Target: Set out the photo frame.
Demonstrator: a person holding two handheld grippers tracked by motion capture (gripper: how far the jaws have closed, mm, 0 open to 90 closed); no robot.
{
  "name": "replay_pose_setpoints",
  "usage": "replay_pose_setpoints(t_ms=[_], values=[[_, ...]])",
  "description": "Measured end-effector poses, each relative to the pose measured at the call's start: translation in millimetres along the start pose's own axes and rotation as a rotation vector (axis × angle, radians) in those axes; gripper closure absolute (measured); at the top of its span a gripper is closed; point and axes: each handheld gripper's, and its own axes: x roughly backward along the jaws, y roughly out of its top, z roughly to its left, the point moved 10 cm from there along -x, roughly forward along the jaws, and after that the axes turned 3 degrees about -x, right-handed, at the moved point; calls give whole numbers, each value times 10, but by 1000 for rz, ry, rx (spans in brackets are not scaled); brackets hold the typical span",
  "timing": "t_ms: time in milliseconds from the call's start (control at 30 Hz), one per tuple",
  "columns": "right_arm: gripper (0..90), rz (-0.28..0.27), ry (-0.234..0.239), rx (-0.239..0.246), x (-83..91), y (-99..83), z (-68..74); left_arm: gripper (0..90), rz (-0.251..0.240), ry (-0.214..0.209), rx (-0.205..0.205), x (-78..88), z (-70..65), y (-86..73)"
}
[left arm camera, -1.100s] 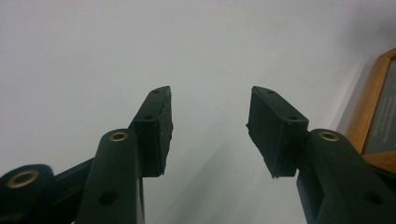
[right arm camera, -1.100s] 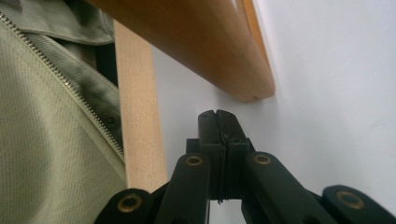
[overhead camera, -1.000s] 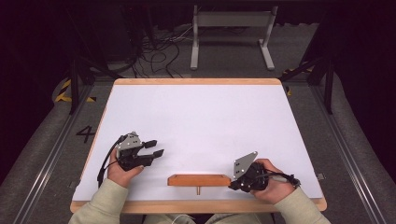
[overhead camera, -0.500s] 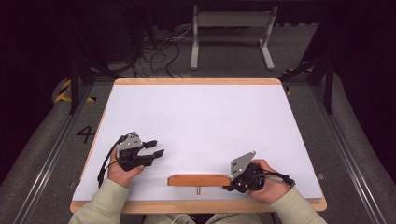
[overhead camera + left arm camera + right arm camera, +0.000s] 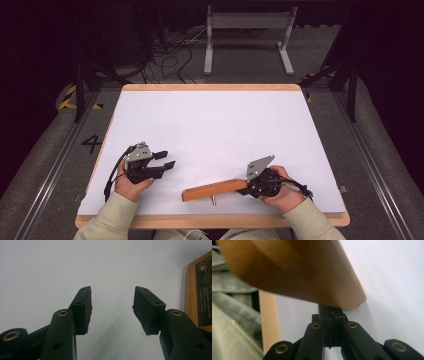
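High view gives us two claws on one white table (image 5: 215,125). Our right claw (image 5: 246,189) has its jaws pressed together on the end of a single wooden block (image 5: 214,190), which reaches out from the jaws toward our left claw (image 5: 166,159) and lies near the table's near edge. A small metal pin (image 5: 213,200) sticks out of the block's near side. In the right gripper view the block (image 5: 294,272) sits just beyond the closed jaws. Our left claw stands well apart from the block, jaws spread wide and holding nothing. Bare white surface lies ahead of both claws, up to the far wooden rim.
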Motion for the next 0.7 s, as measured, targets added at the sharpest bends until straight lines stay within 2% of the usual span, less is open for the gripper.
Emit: replay_pose_setpoints(t_ms=[400, 700], values=[[900, -60, -21, -71, -110, 226, -262, 495, 5, 7, 10, 18, -2, -33], [900, -123, -80, -133, -160, 407, -481, 495, 7, 9, 10, 24, 8, -46]])
